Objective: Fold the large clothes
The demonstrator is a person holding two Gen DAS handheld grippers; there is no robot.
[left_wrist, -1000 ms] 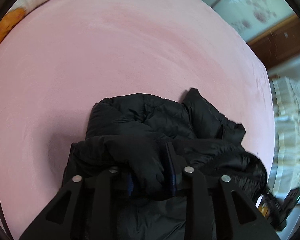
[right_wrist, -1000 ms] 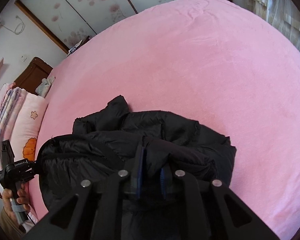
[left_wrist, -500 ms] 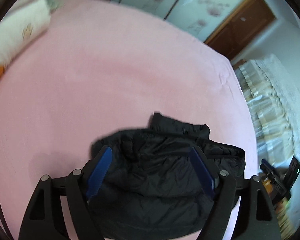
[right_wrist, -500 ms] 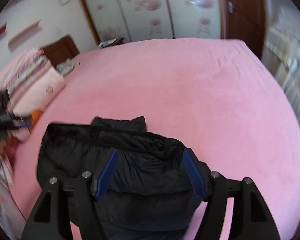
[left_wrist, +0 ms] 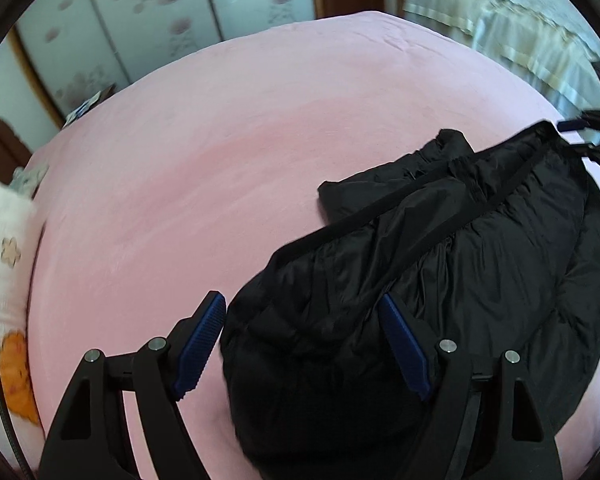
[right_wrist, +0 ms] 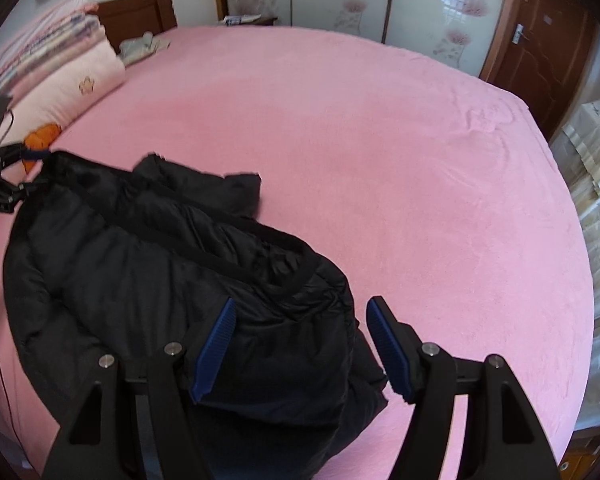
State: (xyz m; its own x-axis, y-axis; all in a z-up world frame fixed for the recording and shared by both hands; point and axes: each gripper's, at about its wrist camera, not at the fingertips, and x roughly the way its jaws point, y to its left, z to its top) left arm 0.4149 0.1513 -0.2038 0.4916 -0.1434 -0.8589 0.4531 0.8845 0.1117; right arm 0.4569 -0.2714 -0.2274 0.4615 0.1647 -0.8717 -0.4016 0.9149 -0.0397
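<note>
- left wrist view: the black puffer jacket [left_wrist: 440,280] lies bunched on the pink bed [left_wrist: 220,168], toward the lower right of the frame; its quilted shell is glossy and creased, with a dark matte band running diagonally along its upper edge and a folded-over part protruding at the top.
- left wrist view: the left tool [left_wrist: 300,344] stands wide open, its blue ribbed pads apart; one pad is over bare sheet, the other over the jacket, and neither presses the fabric, so nothing is held.
- left wrist view: the other tool shows dimly at the right edge, by the jacket's far corner; a white pillow [left_wrist: 4,248] with flower and orange prints lies at the left edge of the bed.
- right wrist view: the same jacket [right_wrist: 172,280] lies in the lower left, spread in a rumpled heap with its collar-like part pointing up the bed [right_wrist: 380,160].
- right wrist view: the right tool [right_wrist: 300,344] is wide open, one pad above the jacket's edge, the other above pink sheet, gripping nothing.
- right wrist view: stacked folded bedding [right_wrist: 52,68] sits at the bed's upper left.
</note>
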